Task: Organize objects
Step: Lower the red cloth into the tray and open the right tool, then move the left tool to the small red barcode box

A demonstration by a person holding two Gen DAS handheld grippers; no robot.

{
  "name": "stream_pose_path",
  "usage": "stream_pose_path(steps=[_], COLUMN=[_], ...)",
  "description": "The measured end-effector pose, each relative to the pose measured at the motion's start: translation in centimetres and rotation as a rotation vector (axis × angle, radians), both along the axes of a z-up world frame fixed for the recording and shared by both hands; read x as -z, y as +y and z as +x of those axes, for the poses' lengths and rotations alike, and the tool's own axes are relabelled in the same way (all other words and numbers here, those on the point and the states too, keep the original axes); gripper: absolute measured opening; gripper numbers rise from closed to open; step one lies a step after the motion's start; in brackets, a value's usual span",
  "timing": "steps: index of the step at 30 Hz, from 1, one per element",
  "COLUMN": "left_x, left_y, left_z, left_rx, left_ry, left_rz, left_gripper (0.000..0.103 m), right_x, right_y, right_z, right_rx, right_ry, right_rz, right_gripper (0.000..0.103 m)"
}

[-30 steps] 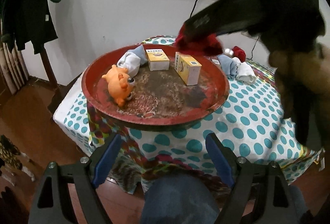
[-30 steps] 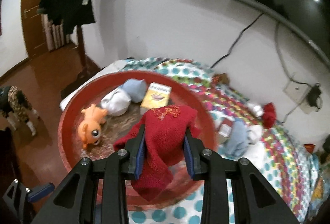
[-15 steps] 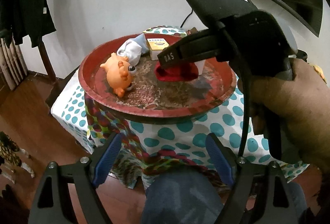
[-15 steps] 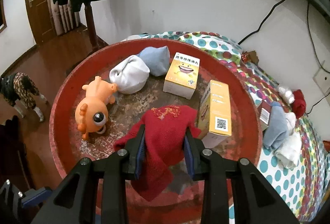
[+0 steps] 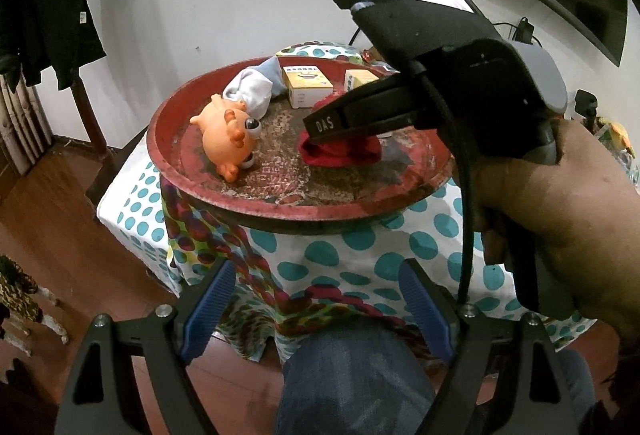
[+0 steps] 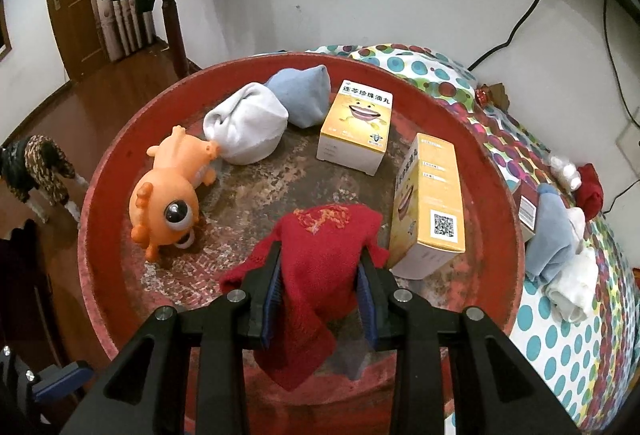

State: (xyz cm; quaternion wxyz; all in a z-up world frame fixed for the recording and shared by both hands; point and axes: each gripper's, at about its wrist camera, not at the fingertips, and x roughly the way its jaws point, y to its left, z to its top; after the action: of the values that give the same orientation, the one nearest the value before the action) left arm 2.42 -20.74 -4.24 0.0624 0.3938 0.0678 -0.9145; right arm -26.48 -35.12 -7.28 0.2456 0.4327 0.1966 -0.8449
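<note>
Knitted red sock (image 6: 320, 267) with orange stitching near its far end, crumpled and draping, clamped between the blue pads of the right gripper (image 6: 320, 291). Its length runs from lower centre of the right wrist view up toward the middle, loose end hanging below the jaws, over the round red tray (image 6: 96, 243). Right hand (image 5: 560, 203) tilts the gripper down from the right edge of the left wrist view. Left gripper (image 5: 316, 299) sits wide apart, empty, bottom of frame. Orange rubber toy (image 6: 168, 195) lies left, yellow carton (image 6: 432, 207) just right.
</note>
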Motion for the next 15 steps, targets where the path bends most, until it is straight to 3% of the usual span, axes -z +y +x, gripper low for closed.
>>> stream_pose_path(steps=[3,6,9,10,11,13,15], left_x=[0.0,0.1,0.0,0.0,-0.1,-0.2,-0.4], left_y=[0.0,0.0,0.1,0.2,0.4,0.8,1.4], left_z=[0.0,0.0,0.1,0.1,0.1,0.1,0.2], left_rx=[0.001,0.004,0.014,0.016,0.020,0.035,0.055], left_ry=[-0.004,-0.003,0.006,0.008,0.010,0.018,0.030], left_rz=[-0.002,-0.003,-0.001,-0.002,-0.003,-0.007,-0.017], left_gripper=[0.086,0.086,0.086,0.086,0.086,0.086,0.086], right_x=[0.3,0.6,-0.7,-1.6,-2.5,-4.6,-6.1], right_y=[-0.2,-0.3,0.8,2.1,3.5,7.9,13.2], right_z=[-0.4,-0.4,0.1,0.3,0.6,1.2,1.9], right_rx=[0.005,-0.003,-0.024,-0.027,-0.029,-0.011,0.050], right_ry=[-0.004,-0.019,0.030,0.063,0.092,0.166,0.216], right_rz=[-0.011,-0.018,-0.055,-0.075,-0.091,-0.121,-0.136], right_gripper=[0.034,0.044,0.047,0.054,0.069,0.084,0.086])
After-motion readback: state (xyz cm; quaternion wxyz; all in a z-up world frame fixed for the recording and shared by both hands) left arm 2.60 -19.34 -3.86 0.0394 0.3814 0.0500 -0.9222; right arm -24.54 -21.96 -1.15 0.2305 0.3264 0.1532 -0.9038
